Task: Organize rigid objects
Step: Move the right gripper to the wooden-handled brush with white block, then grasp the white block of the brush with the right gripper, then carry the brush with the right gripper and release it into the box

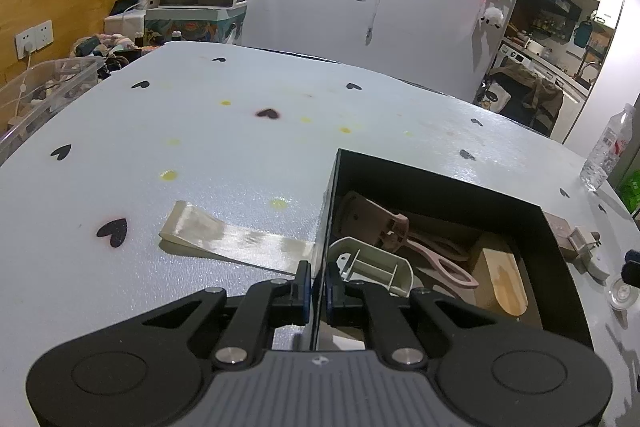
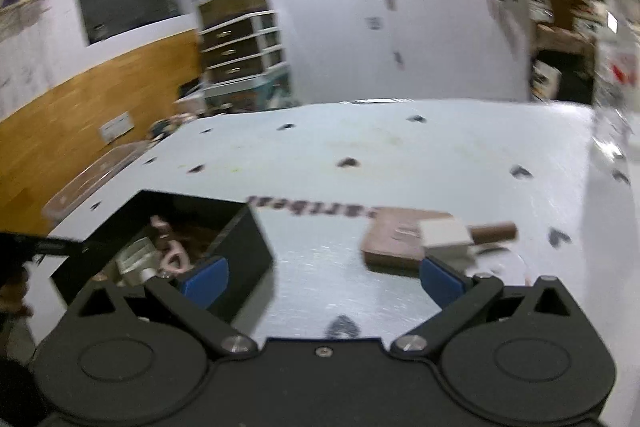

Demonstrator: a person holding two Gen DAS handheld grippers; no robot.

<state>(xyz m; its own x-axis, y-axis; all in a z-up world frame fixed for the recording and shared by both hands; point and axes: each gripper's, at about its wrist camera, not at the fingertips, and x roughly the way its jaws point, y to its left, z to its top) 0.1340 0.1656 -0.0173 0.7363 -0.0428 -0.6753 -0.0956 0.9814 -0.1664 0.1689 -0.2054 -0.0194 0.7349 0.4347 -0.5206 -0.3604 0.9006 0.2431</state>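
Observation:
My left gripper (image 1: 317, 285) is shut on the left wall of a black box (image 1: 420, 173), one finger outside, one inside. The box holds pink scissors (image 1: 436, 255), a white plastic piece (image 1: 372, 265) and a wooden piece (image 1: 506, 279). A beige flat shoehorn-like strip (image 1: 228, 237) lies on the table left of the box. My right gripper (image 2: 322, 277) is open and empty above the table, between the black box (image 2: 240, 239) and a brown block with a white part and handle (image 2: 424, 239). The right wrist view is blurred.
The white table (image 1: 200, 131) has black heart marks and yellow spots. A water bottle (image 1: 608, 147) stands at its right edge. The brown block (image 1: 568, 237) and a clear cap (image 1: 622, 293) lie right of the box. A clear bin (image 1: 48, 87) sits at far left.

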